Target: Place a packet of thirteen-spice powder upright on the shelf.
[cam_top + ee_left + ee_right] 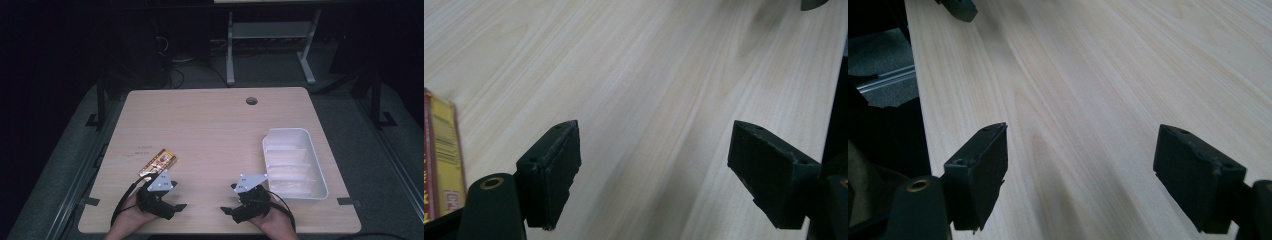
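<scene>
A yellow-and-red snack packet lies flat on the wooden table, near its front left. My left gripper rests just in front of the packet and points to the right, jaws wide open with nothing between them. In the left gripper view the left gripper frames bare wood, and the packet lies at the left edge. My right gripper faces it from the right, also open and empty. The right gripper view shows the right gripper over bare wood too.
A white plastic tray stands at the front right, right of my right hand, with pale clear wrapping inside. A cable hole sits near the table's far edge. The other gripper's tip appears at the top of the right gripper view.
</scene>
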`<state>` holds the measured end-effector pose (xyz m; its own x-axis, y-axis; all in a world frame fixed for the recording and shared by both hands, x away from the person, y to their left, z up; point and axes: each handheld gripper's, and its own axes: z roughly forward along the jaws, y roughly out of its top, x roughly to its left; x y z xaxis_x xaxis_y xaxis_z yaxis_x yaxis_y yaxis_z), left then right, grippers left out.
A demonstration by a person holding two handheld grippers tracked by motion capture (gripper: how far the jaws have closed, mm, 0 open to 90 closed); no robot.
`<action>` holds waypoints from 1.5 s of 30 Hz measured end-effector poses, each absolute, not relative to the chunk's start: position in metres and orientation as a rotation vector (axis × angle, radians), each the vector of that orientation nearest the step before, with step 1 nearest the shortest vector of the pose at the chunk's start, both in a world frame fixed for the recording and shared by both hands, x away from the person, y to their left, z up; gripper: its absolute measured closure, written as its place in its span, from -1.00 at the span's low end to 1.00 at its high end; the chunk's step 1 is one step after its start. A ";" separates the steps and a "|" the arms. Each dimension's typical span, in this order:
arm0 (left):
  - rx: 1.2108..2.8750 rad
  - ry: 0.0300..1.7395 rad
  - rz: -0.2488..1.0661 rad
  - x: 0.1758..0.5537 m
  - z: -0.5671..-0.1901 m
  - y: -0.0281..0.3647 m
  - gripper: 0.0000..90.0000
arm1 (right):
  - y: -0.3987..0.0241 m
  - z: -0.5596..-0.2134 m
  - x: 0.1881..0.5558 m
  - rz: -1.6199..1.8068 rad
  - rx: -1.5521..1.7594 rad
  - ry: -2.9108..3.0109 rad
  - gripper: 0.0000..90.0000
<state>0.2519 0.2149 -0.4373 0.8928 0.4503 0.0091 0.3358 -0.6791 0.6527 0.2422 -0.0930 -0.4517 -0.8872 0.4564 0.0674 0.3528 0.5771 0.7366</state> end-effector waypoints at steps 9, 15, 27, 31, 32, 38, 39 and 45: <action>2.362 0.558 0.232 0.259 -0.432 0.224 -0.53 | -0.091 -0.453 0.242 1.195 0.685 2.677 -0.55; 2.355 0.570 0.241 0.267 -0.430 0.234 -0.56 | -0.088 -0.452 0.240 1.193 0.654 2.677 -0.54; 2.339 0.683 0.286 0.281 -0.427 0.264 -0.54 | -0.088 -0.453 0.242 1.184 0.653 2.677 -0.55; 2.343 0.715 0.332 0.284 -0.423 0.272 -0.53 | -0.085 -0.453 0.241 1.186 0.654 2.671 -0.55; 2.343 0.716 0.339 0.285 -0.421 0.273 -0.52 | -0.085 -0.454 0.241 1.183 0.644 2.671 -0.55; 2.342 0.749 0.365 0.295 -0.415 0.281 -0.51 | -0.083 -0.455 0.240 1.167 0.637 2.683 -0.56; 2.350 0.755 0.362 0.297 -0.415 0.282 -0.51 | -0.083 -0.455 0.240 1.169 0.634 2.682 -0.56; 2.375 0.805 0.369 0.310 -0.419 0.288 -0.48 | -0.084 -0.454 0.240 1.169 0.643 2.679 -0.56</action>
<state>0.3105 0.2882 -0.4187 0.7778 0.6249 0.0677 0.4586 -0.6379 0.6187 0.2402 -0.0842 -0.4543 -0.8973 0.4401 0.0345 0.3246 0.6047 0.7273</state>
